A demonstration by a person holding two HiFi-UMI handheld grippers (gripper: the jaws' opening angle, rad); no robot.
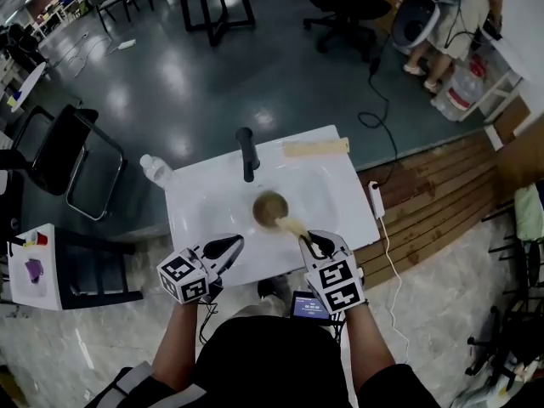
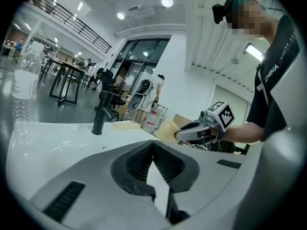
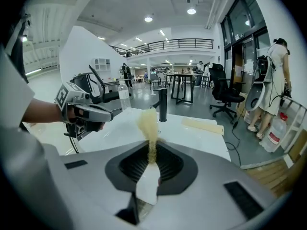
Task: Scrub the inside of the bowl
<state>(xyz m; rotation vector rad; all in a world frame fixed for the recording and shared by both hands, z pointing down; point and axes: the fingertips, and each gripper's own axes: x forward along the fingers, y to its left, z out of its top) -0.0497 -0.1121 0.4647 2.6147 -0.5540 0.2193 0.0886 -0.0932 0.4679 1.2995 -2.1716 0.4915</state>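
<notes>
step: approaching bowl (image 1: pixel 270 208) | right hand-held gripper (image 1: pixel 308 243) grasping scrub pad (image 3: pixel 148 123), left hand-held gripper (image 1: pixel 235 241) clenched, empty | next: likely push pad down into bowl just ahead

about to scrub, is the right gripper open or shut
Shut: the right gripper pinches the yellow scrubber between its jaws, seen in its own view.

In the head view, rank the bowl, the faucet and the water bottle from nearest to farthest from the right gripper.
1. Bowl, in the sink just beyond the right gripper.
2. Faucet, at the basin's far edge.
3. Water bottle, at the sink's far left corner.
</notes>
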